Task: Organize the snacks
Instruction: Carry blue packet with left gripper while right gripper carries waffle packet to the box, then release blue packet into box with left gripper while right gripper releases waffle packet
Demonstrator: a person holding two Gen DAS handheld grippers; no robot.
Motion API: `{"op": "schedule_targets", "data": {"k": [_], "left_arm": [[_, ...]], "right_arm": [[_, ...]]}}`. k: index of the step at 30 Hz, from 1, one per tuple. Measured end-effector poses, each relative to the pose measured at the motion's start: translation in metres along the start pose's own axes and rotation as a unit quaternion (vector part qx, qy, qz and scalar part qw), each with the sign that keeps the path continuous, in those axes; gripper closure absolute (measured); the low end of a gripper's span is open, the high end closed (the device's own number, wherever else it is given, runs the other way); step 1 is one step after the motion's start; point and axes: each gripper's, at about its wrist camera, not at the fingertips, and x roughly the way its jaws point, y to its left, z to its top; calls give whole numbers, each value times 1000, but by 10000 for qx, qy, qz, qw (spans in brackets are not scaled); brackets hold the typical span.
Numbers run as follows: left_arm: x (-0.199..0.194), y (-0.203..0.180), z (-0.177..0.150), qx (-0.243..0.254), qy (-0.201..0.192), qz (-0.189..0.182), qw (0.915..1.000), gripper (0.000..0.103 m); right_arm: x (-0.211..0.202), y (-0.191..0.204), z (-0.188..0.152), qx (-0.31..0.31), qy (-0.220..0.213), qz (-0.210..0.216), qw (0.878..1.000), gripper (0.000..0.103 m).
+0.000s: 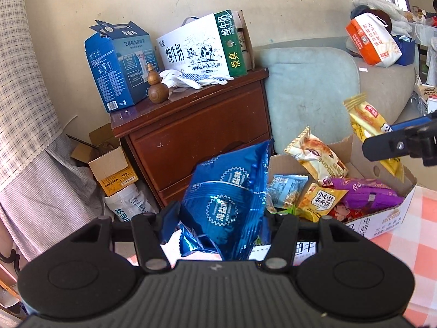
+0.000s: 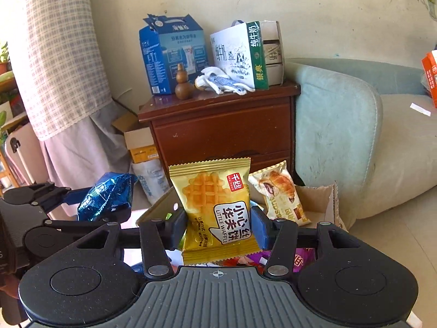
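My left gripper [image 1: 218, 218] is shut on a shiny blue snack bag [image 1: 229, 191], held upright just left of a cardboard snack box [image 1: 382, 218]. That box holds several packets: a croissant pack [image 1: 316, 155], a purple bag [image 1: 366, 191] and a small yellow waffle pack [image 1: 322, 199]. My right gripper [image 2: 218, 227] is shut on a yellow waffle packet [image 2: 215, 213] and holds it above the box; it shows in the left wrist view [image 1: 366, 120] too. The blue bag [image 2: 106, 196] appears at left in the right wrist view.
A dark wooden nightstand [image 1: 196, 131] stands behind, with a blue carton [image 1: 120, 63], a milk carton [image 1: 202, 46], a wooden gourd [image 1: 157, 87] and gloves. A pale sofa [image 1: 308, 87] is to the right. Open cardboard boxes [image 1: 109, 161] sit on the floor at left. A checked pink tablecloth [image 1: 420, 246] lies under the snack box.
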Motion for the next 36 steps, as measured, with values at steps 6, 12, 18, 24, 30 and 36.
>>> {"op": "schedule_targets", "data": {"k": [6,12,18,24,30,36], "left_arm": [[22,-2,12,-227,54,-65,9997,47],[46,-4,18,-330,182,-90,9992,47],[69,-8,23,-490,342,-232,9979,44],[78,-14,23,-616,382,-224,9971,20],[69,-6,26,-749,341,-239,9963,18],[56,7,24,-879,390,-206,9952,17]], "right_arm": [[11,-8,9,336,-102,-105,9993,54],[27,-16,11,692,-63,-263,9972,54],[46,-29,11,1157,1,-482,9921,53],[60,-40,5,1528,107,-730,9855,42],[58,-46,4,1698,156,-684,9830,41],[49,-41,5,1529,189,-559,9865,41]]}}
